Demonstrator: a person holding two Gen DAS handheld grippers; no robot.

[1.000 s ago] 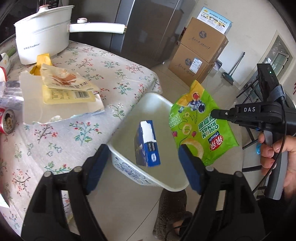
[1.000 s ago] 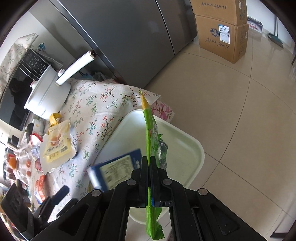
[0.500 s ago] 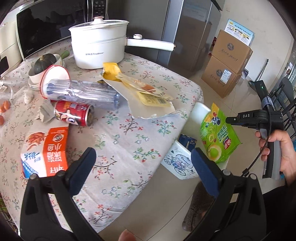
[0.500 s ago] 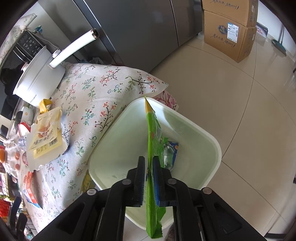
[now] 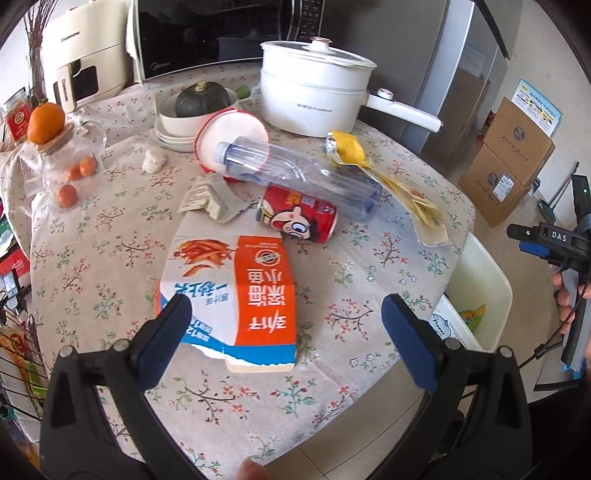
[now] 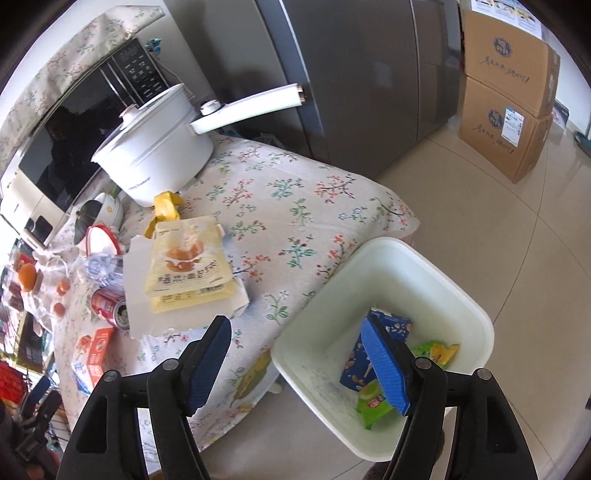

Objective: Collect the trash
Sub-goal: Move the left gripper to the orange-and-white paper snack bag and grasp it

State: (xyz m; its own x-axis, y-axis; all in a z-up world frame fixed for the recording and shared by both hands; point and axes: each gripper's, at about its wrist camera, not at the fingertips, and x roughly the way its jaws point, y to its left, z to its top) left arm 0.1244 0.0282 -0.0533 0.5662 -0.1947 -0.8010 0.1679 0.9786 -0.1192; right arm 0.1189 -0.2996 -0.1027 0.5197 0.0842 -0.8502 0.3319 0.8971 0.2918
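Note:
My left gripper (image 5: pixel 286 332) is open and empty above a flattened orange and white carton (image 5: pixel 236 291) on the flowered table. A red can (image 5: pixel 297 218), a clear plastic bottle (image 5: pixel 295 171), a yellow wrapper (image 5: pixel 391 181) and crumpled paper (image 5: pixel 210 199) lie beyond it. My right gripper (image 6: pixel 303 363) is open and empty over the near edge of the white bin (image 6: pixel 399 266). The bin (image 5: pixel 480 273) holds a blue box (image 6: pixel 373 350) and the green chip bag (image 6: pixel 395 380). A yellow snack packet (image 6: pixel 188 266) lies on white paper on the table.
A white pot (image 5: pixel 314 96) with a long handle, a bowl with a green squash (image 5: pixel 201 101), a red-rimmed lid (image 5: pixel 231 129), a jar with oranges (image 5: pixel 55 155) and a microwave (image 5: pixel 207 33) stand at the back. Cardboard boxes (image 6: pixel 506 88) and a grey fridge (image 6: pixel 354 66) stand on the floor side.
My right gripper opened and the green chip bag dropped into the bin beside the blue box. My left gripper swung away from the bin and over the table's carton.

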